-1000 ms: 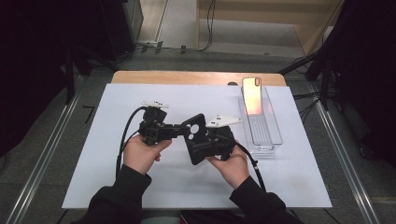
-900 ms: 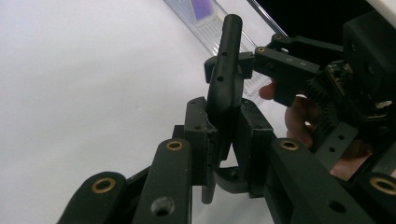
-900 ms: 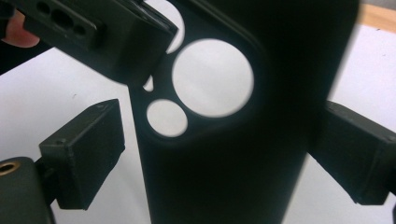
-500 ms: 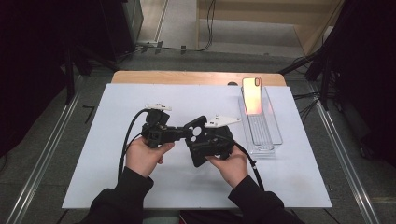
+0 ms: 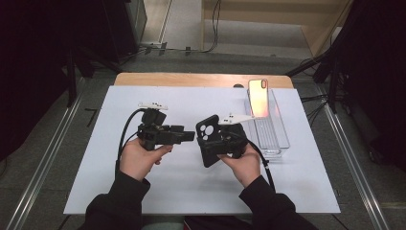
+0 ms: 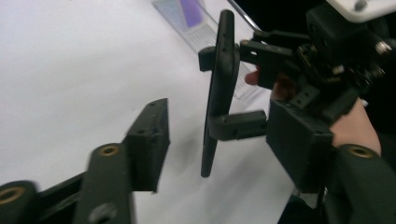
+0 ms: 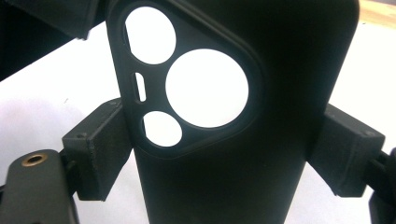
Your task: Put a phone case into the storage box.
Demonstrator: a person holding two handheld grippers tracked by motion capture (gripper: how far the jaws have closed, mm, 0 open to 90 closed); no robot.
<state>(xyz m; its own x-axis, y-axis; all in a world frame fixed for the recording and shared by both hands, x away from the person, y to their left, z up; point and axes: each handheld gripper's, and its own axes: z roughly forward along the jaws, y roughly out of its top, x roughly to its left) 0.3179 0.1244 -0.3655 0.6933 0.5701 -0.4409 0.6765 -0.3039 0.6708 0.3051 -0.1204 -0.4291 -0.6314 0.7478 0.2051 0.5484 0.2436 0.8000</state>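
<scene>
My right gripper point(image 5: 218, 141) clamps a black phone case point(image 5: 209, 140) upright above the white mat. My left gripper point(image 5: 187, 136), jaws just opened and empty, sits beside it. The phone point(image 5: 258, 97) waits in the clear tray point(image 5: 282, 139); fitting remains.

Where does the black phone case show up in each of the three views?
High view: phone case at centre, in the right hand-held gripper.
Left gripper view: edge-on, upper middle.
Right gripper view: up close, between the jaws.
Shared landmark: white mat.
</scene>
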